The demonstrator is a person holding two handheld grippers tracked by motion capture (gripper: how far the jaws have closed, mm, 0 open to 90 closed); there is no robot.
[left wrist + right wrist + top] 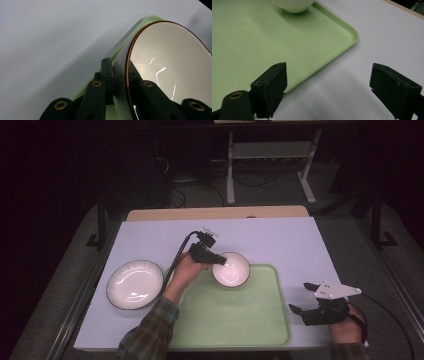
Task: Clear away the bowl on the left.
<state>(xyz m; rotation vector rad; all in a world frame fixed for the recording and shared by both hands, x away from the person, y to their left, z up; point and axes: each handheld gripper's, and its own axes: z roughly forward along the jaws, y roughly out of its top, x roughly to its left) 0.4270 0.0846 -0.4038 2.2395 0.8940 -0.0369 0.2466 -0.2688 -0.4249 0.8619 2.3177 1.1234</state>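
Note:
A white bowl [232, 269] with a thin brown rim hangs tilted over the far edge of the green tray [235, 320]. My left gripper [219, 261] is shut on its left rim. In the left gripper view the two jaws pinch the bowl's [170, 62] wall, one inside and one outside, at my left gripper [119, 71], with the tray's [132, 31] edge behind. My right gripper [300, 296] stands open by the tray's right side, with nothing between its fingers. In the right gripper view my right gripper [329, 82] straddles the tray's [262, 37] corner, and the bowl's [292, 5] base is at the top.
A white ribbed plate [134, 284] with a dark rim lies on the pale table [280, 240] left of the tray. The table's wooden far edge [215, 213] borders dark floor with a metal stand behind.

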